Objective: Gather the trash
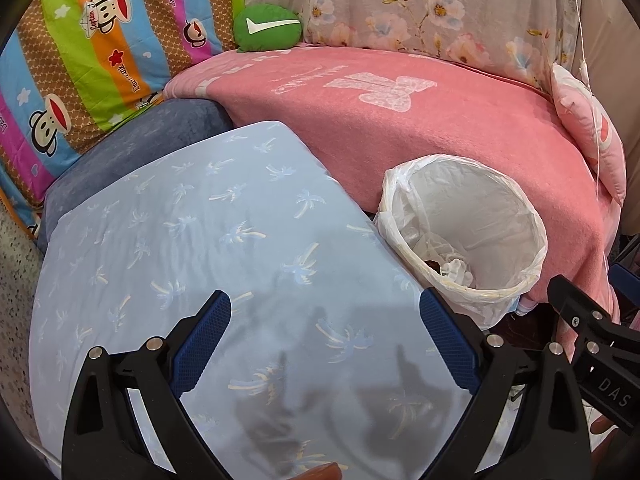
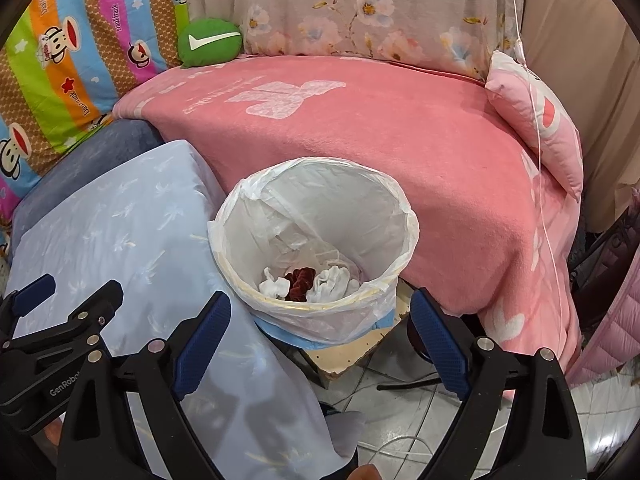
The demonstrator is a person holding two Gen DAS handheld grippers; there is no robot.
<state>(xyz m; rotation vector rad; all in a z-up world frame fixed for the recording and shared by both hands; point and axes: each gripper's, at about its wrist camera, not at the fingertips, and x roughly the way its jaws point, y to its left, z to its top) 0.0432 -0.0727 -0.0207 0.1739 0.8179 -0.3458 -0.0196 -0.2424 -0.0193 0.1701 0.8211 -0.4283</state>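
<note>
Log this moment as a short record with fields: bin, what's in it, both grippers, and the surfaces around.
bin: waste bin lined with a white plastic bag, standing between the blue cloth and the pink blanket
contents: crumpled white tissues and a dark red scrap at the bottom
left gripper: open, empty, over the light blue cloth
right gripper: open, empty, in front of the bin
surroundings: pink blanket, green cushion at the back
trash left on the cloth: none seen

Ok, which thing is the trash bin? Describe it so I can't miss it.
Find the pink blanket; the bin stands against its front edge, beside the pale blue cloth. It alone is round and open-topped, lined with a white plastic bag.
</note>
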